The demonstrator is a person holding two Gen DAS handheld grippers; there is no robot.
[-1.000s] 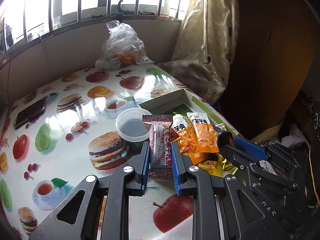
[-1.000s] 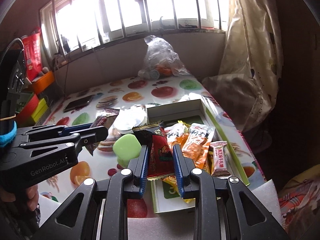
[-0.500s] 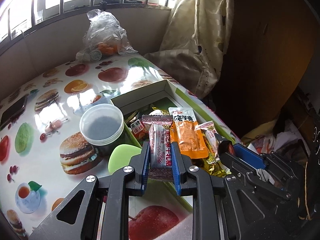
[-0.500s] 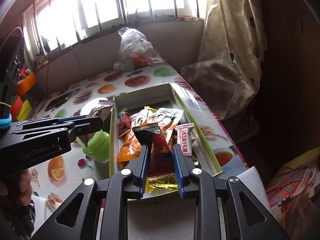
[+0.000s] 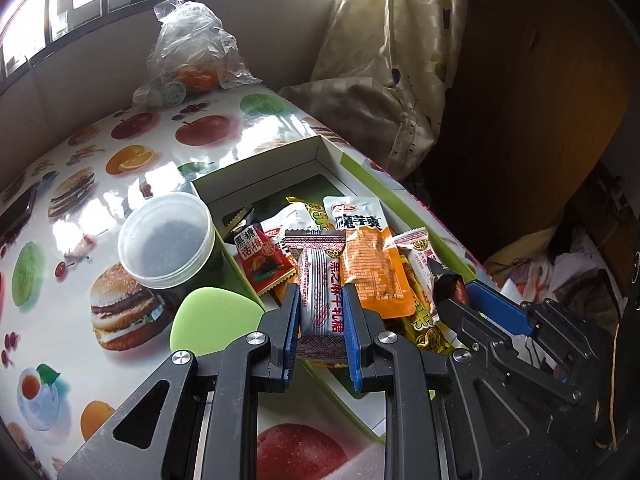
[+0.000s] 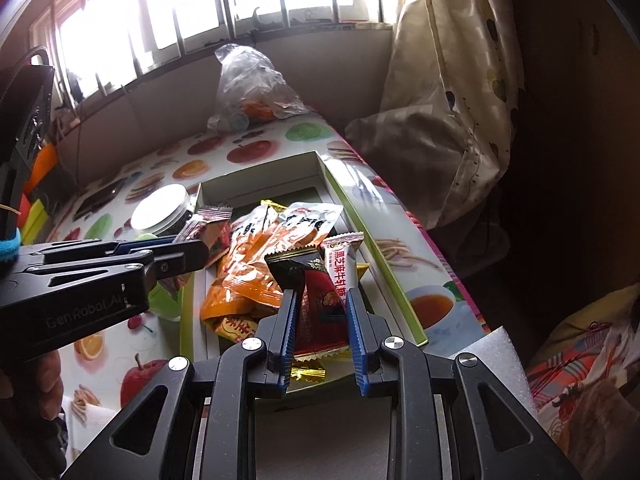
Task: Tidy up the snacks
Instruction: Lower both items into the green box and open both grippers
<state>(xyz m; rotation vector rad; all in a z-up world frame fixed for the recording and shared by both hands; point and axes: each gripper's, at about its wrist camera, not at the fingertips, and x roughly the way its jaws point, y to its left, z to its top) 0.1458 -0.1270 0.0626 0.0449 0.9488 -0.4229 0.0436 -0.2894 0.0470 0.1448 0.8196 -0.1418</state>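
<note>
Both grippers clamped over snack box (image 5: 332,152): left gripper (image 5: 320,300) pinching silver candy pkt (image 5: 320,292), right gripper (image 6: 319,304) pinching red-black pkt (image 6: 320,304).

Window (image 6: 248,4) backlight glares; right side dark, fisheye-warped.

Your table (image 5: 100,208), covered in a fruit-and-burger print, carries an open box (image 5: 320,152), a round tub (image 5: 166,236), a green lid (image 5: 212,320) and a plastic bag (image 5: 192,52).

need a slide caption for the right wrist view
Right gripper shut on a red snack packet above the open box of snacks, left gripper alongside holding another packet.
</note>
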